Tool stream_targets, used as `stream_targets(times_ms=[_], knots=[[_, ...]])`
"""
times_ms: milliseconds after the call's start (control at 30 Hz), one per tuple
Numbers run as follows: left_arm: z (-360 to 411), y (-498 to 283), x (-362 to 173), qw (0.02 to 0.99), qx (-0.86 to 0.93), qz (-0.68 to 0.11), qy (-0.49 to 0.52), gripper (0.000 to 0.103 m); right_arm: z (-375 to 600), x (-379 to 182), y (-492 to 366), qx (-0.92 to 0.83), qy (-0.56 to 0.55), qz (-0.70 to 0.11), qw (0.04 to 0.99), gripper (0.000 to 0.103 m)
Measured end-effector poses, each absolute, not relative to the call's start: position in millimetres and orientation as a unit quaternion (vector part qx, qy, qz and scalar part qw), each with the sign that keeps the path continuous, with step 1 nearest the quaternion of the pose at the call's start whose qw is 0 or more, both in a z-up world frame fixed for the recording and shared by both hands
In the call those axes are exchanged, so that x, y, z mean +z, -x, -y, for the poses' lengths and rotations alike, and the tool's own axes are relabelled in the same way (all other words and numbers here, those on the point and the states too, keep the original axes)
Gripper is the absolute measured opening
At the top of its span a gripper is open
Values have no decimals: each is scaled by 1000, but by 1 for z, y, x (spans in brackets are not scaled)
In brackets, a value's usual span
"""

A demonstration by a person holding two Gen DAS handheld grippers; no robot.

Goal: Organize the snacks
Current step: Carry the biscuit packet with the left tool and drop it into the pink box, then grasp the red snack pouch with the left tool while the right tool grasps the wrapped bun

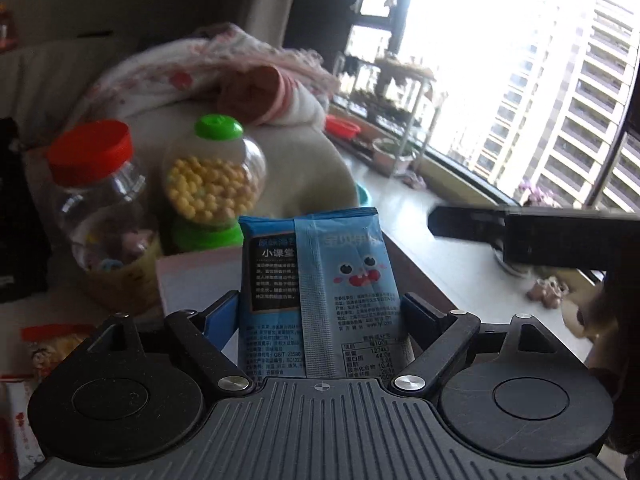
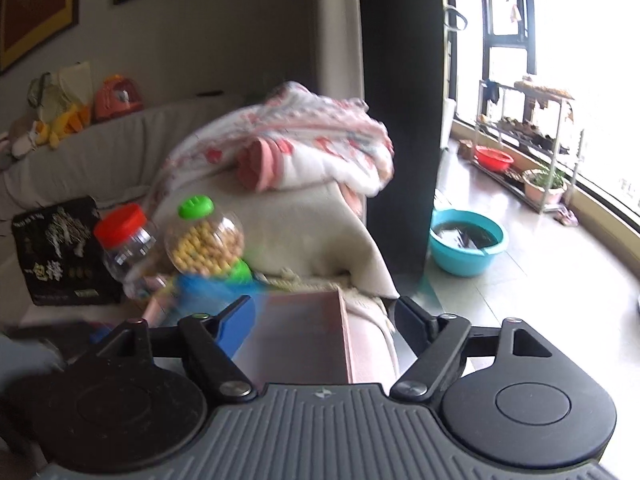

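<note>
Here, green-capped jar (image 1: 214, 176) of yellow balls (image 1: 212, 190)

Bright daylight floods through a tall window (image 2: 580, 60) on the right onto a pale tiled floor (image 2: 540, 272). A grey sofa (image 2: 100, 152) with a heaped floral blanket (image 2: 300, 132) lies ahead, framed pictures (image 2: 36, 4) on the grey wall (image 2: 220, 40) behind.

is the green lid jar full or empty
Roughly half full: yellow balls fill the round clear body of the green-lidded jar, with clear space above them. It stands upright, lid on.
</note>
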State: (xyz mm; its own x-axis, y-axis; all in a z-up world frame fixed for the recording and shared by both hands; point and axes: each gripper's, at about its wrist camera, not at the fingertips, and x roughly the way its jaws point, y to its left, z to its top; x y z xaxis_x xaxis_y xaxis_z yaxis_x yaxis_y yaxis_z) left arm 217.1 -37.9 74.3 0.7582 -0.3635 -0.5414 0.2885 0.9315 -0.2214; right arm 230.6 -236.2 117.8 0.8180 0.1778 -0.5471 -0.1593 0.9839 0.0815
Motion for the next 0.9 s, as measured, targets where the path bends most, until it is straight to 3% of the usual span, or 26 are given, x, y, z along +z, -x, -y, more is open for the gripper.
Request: stream_targets(times_ms=[133,267,467,667,767,900], knots=[[42,-210,65,905,-233,-355,15,91,231,110,-238,91,-28,-312,945,78],[50,-194,54,916,-212,-336,-48,91,214,112,-238,94,-24,-310,946,78],[-1,-198,56,941,-157,-280,108,90,199,121,-224,93,-14,-298,950,78],[22,-200,63,931,-189,-312,19,91,199,135,-210,80,-19,-279,957,79],[27,-192,66,915,-239,-323,34,88,196,139,-203,75,-15,-274,959,80],[-17,-184,78,931,-206,-276,123,87,187,139,-195,77,-9,-274,959,81]])
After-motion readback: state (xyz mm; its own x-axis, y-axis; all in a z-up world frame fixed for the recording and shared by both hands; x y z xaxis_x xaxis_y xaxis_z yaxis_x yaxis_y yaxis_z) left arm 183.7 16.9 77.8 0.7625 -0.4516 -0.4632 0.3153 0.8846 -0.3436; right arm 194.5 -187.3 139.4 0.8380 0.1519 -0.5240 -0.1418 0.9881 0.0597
